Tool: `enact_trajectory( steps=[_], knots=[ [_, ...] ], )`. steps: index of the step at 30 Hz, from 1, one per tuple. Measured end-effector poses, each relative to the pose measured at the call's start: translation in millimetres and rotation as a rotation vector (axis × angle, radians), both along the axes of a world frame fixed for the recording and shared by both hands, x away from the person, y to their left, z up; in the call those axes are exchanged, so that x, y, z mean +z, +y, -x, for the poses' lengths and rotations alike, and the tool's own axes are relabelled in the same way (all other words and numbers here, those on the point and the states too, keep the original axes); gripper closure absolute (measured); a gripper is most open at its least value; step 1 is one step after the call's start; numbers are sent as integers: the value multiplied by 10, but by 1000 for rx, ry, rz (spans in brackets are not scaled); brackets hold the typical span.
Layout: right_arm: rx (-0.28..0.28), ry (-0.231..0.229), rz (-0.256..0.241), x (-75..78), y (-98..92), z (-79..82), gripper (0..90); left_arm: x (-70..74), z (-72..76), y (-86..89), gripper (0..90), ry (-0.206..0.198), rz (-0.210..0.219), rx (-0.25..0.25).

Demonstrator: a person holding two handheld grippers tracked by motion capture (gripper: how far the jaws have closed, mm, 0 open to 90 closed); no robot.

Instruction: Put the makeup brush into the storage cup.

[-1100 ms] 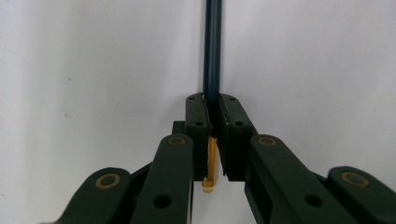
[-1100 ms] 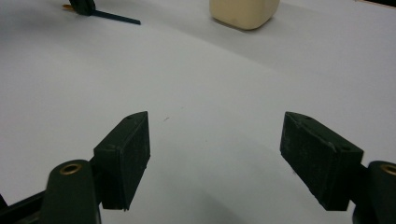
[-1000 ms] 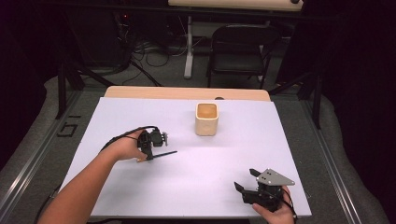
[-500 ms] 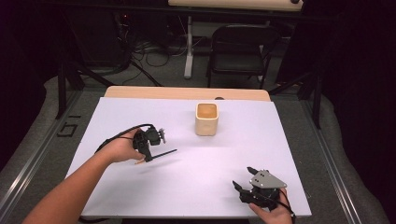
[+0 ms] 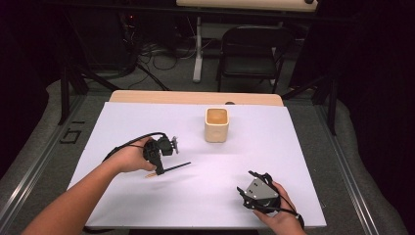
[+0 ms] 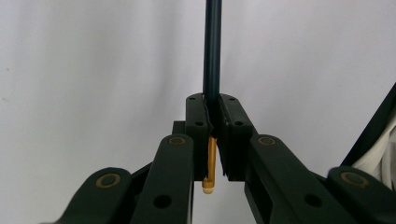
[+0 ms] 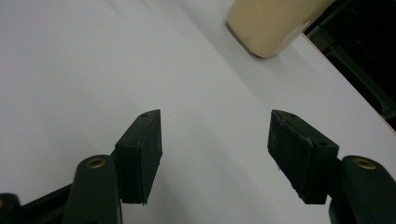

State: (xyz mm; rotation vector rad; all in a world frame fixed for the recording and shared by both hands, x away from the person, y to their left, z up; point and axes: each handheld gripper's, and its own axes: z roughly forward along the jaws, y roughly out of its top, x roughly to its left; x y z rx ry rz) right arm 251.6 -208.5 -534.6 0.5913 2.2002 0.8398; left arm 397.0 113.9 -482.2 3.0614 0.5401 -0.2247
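While the left gripper pinches a dark pen low over the tabletop, the right gripper rests wide apart. A cup stands beyond both.

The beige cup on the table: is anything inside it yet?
From the high view, the beige cup shows a tan interior with nothing sticking out; its bottom is hidden in shadow. The pen is outside it, clamped in the left gripper.

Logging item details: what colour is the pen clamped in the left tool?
The pen has a dark teal-black shaft and a yellow-orange end, clearest in the left gripper view.
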Motion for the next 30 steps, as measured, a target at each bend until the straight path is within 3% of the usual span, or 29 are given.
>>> enact_trajectory(
  steps=[6,26,30],
  knots=[
    [30,-21,70,-23,108,-69,360,2,-3,-62,839,-7,5,8],
    [170,-106,202,15,499,-169,431,-11,35,-295,839,27,11,-41],
    [199,-126,251,14,557,-161,433,-16,45,-342,839,31,12,-46]
  ],
)
